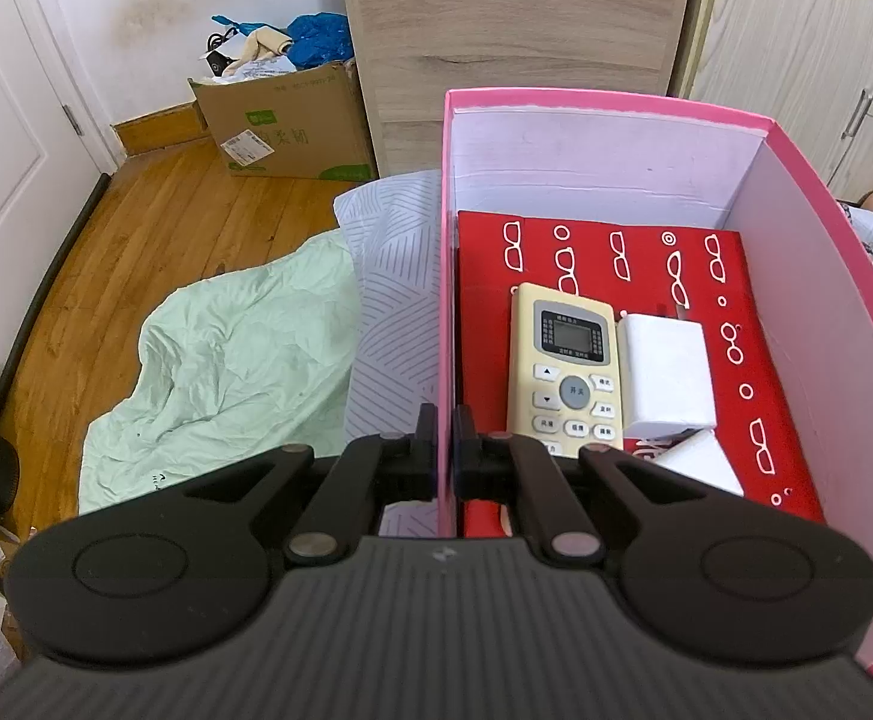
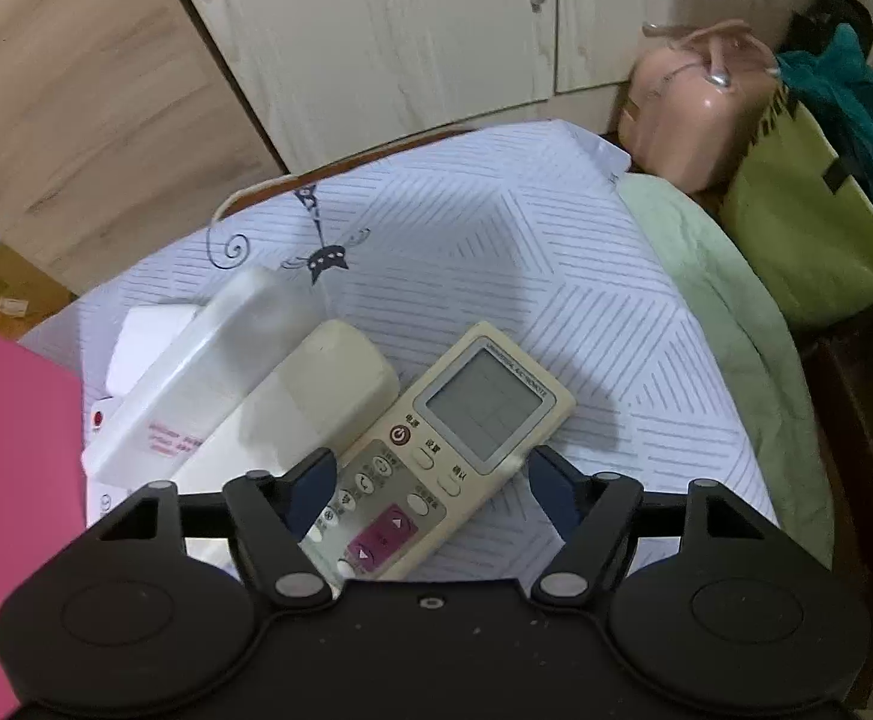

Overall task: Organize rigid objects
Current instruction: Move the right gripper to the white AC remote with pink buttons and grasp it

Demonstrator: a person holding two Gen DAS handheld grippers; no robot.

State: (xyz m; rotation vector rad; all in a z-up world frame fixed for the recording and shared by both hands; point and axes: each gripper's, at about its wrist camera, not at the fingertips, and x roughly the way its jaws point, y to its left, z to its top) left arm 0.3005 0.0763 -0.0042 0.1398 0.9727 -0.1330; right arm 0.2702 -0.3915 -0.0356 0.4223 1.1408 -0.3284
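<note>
My left gripper (image 1: 447,444) is shut on the left wall of the pink box (image 1: 586,105). In the box, on a red sheet printed with white glasses (image 1: 634,246), lie a yellowish remote (image 1: 562,366), a white charger (image 1: 667,372) and another white block (image 1: 700,462). My right gripper (image 2: 433,480) is open and points down over a cream remote with a grey screen (image 2: 472,414), which lies between the fingers on the striped bedsheet (image 2: 526,252); the pads stand clear of it. Left of it lie a face-down cream remote (image 2: 322,396) and a translucent white case (image 2: 196,372).
The pink box's wall (image 2: 10,480) rises at the left of the right wrist view. A green blanket (image 1: 226,360) hangs off the bed, with a filled cardboard box (image 1: 292,120) on the wooden floor. A pink bag (image 2: 694,114) and a green bag (image 2: 808,228) stand beyond the bed, by the wardrobe.
</note>
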